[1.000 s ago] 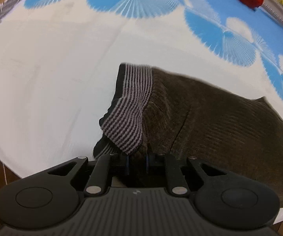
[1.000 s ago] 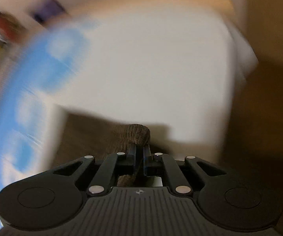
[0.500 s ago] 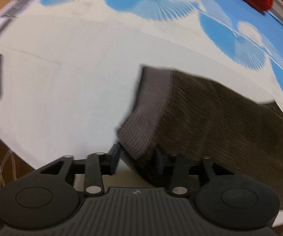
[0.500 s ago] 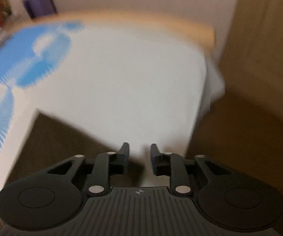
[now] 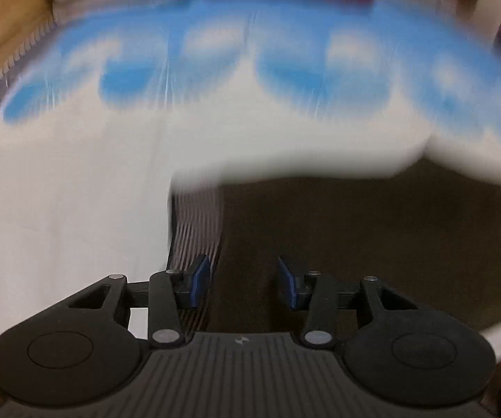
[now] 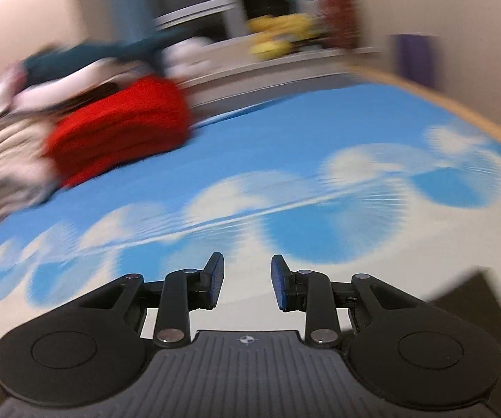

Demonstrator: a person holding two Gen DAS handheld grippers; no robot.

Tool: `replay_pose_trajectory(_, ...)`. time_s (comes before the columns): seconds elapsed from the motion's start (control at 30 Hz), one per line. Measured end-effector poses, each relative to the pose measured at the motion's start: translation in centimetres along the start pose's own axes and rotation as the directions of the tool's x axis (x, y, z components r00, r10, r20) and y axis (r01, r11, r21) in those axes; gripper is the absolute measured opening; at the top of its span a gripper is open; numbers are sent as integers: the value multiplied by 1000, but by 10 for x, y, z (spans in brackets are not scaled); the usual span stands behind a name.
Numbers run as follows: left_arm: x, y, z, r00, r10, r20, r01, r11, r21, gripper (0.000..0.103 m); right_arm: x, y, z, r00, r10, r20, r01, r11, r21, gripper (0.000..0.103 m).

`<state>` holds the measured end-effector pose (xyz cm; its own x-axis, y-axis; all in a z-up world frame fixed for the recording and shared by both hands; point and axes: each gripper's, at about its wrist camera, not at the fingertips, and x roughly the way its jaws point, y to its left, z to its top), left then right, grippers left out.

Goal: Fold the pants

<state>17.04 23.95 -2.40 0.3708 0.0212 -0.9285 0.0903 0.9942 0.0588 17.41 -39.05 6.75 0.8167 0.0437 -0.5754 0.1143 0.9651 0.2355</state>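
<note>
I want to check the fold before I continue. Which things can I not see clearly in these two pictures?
- Pants: left wrist view; the left gripper body covers the near edge, so the fold cannot be judged.
- Pants corner: right wrist view; the rest is cut off by the frame edge.
- Clothes pile: right wrist view; motion blur hides which garments.
- Blue pattern: left wrist view; blurred.

The left gripper (image 5: 243,280) hangs over the brown corduroy pants (image 5: 355,237), its jaws closing with nothing pinched between the blue pads (image 5: 200,280). The striped waistband (image 5: 198,230) lies at eleven o'clock; the blue-and-white sheet (image 5: 76,181) (blurred) spreads toward twelve.
</note>
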Motion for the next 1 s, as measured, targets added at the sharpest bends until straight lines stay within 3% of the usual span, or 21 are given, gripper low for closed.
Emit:
replay_pose_trajectory(0.03,21,2,-8,989,86,-124,-83,996,24,50,12,18,-1,998,53,-27,-54,998,-31,31)
replay_pose_trajectory(0.07,30,8,-13,981,98,-167,-97,995,13,59,25,35,-2,994,97,-58,-100,994,-54,31)
replay_pose_trajectory(0.17,25,15,-10,989,47,-137,-51,998,-29,58,59,87,-9,965,198,-174,-219,969,-117,32)
replay_pose_trajectory(0.37,28,19,-6,990,32,-141,-41,997,-59,58,103,197,-40,863,329,-382,-422,886,-190,37)
replay_pose_trajectory(0.47,27,16,-7,989,48,-143,-54,998,-35,58,129,223,-48,813,364,-455,-472,869,-147,42)
replay_pose_trajectory(0.67,31,13,-11,987,55,-150,-59,998,-19,59,190,240,-71,679,438,-589,-485,870,88,61)
replay_pose_trajectory(0.77,31,15,-12,987,49,-151,-52,998,-20,59,211,246,-85,619,439,-651,-479,868,130,61)
replay_pose_trajectory(0.83,31,17,-12,988,43,-150,-47,999,-22,59,216,254,-88,618,432,-657,-496,863,101,59)
replay_pose_trajectory(0.87,31,18,-13,988,39,-149,-43,999,-23,59,216,257,-87,618,429,-659,-502,860,89,37)
replay_pose_trajectory(0.9,31,18,-13,988,35,-148,-39,999,-24,60,218,261,-84,620,423,-661,-511,857,69,23)
replay_pose_trajectory(1.0,29,20,-14,989,28,-144,-32,999,-25,60,211,262,-58,669,472,-574,-549,834,46,14)
